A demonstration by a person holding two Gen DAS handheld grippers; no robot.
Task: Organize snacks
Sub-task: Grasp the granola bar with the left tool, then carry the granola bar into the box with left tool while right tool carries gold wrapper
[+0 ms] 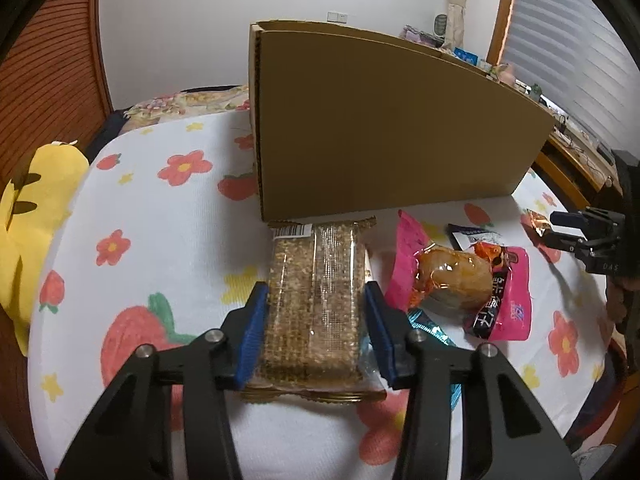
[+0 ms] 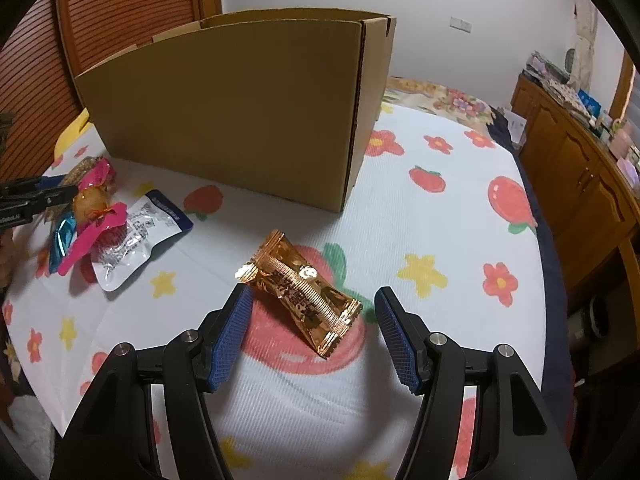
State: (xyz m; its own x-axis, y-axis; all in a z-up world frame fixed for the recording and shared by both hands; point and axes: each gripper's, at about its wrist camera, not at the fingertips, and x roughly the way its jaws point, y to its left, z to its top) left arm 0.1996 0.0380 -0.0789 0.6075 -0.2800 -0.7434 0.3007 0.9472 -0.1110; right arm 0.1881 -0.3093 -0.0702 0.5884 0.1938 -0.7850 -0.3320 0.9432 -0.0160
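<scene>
My left gripper (image 1: 316, 294) is shut on a long brown sesame bar in clear wrap (image 1: 314, 300), its blue pads pressed on both long sides. A pink packet with a glazed meat piece (image 1: 460, 280) lies to its right. A cardboard box (image 1: 384, 128) stands just beyond. My right gripper (image 2: 312, 300) is open around an orange foil snack (image 2: 300, 284) lying on the cloth, pads apart from it. In the right wrist view the pink packet (image 2: 94, 208), a teal wrapper (image 2: 60, 240) and a white-and-blue pouch (image 2: 132, 236) lie at the left, with the box (image 2: 240, 96) behind.
The flowered white cloth (image 2: 420, 208) covers a round table. A yellow plush (image 1: 32, 216) lies at the left edge. A wooden cabinet (image 2: 580, 168) with clutter stands to the right. The right gripper shows in the left wrist view (image 1: 560, 228) at the far right.
</scene>
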